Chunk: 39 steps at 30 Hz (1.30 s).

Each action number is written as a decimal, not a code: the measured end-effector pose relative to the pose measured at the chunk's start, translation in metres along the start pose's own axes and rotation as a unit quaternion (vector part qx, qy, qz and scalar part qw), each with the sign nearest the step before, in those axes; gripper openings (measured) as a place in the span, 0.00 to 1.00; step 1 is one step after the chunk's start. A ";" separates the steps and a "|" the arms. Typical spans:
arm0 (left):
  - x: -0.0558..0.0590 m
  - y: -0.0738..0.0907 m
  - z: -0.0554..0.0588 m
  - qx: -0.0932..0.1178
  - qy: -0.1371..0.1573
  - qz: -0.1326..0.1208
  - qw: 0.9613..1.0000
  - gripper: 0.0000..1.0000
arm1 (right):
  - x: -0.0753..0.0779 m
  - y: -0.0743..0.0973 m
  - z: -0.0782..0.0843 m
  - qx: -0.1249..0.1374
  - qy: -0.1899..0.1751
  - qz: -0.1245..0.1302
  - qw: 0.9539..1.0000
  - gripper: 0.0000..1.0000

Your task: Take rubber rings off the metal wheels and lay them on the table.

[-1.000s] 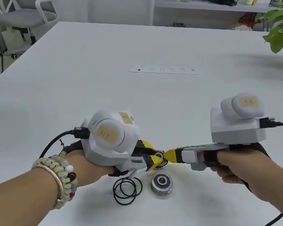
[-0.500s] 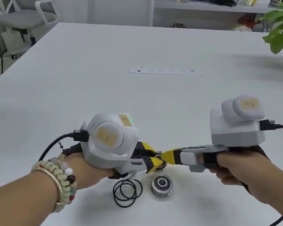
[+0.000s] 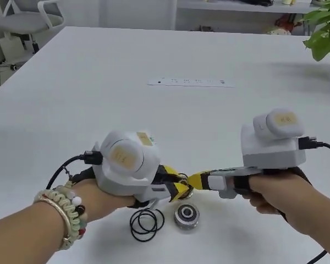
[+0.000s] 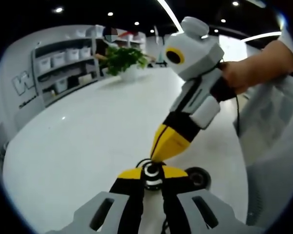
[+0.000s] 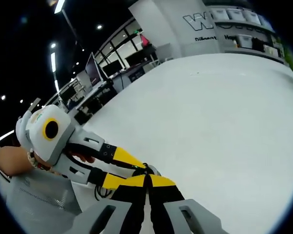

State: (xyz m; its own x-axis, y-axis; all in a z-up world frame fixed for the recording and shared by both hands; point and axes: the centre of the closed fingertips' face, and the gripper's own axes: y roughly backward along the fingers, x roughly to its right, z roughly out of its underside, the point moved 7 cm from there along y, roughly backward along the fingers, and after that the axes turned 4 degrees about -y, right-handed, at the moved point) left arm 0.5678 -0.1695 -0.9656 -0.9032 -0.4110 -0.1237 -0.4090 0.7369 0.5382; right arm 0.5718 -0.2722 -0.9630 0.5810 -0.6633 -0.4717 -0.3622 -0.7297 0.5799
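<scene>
Left gripper (image 3: 181, 190) was clamped on a metal wheel (image 4: 153, 176), held over the table (image 3: 154, 115). Right gripper (image 3: 196, 181) sat tip to tip with it, jaws pinched shut on that wheel's rubber ring (image 4: 142, 163). I saw a second wheel (image 3: 186, 215) on the table below them. Loose rings (image 3: 147, 222) lay flat and overlapping just beside it, toward the left hand.

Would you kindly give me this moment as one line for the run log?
left gripper: shut on wheel | right gripper: shut on its rubber ring | table: loose rings, second wheel
</scene>
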 end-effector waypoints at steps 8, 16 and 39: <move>-0.001 0.004 -0.009 -0.010 -0.022 0.020 0.999 0.17 | 0.000 0.001 0.001 -0.005 0.005 0.005 1.000 0.00; -0.007 0.020 -0.035 0.026 -0.001 0.012 1.000 0.27 | 0.002 0.001 -0.002 0.000 -0.003 0.006 1.000 0.00; -0.012 0.108 -0.104 0.086 -0.062 -0.014 0.994 0.55 | -0.009 0.006 -0.014 0.018 0.010 0.000 1.000 0.00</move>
State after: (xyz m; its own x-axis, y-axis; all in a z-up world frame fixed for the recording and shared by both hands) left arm 0.5479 -0.1402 -0.8194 -0.8959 -0.3715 -0.2436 -0.4408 0.8114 0.3839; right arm 0.5746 -0.2679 -0.9462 0.5953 -0.6596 -0.4589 -0.3875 -0.7360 0.5551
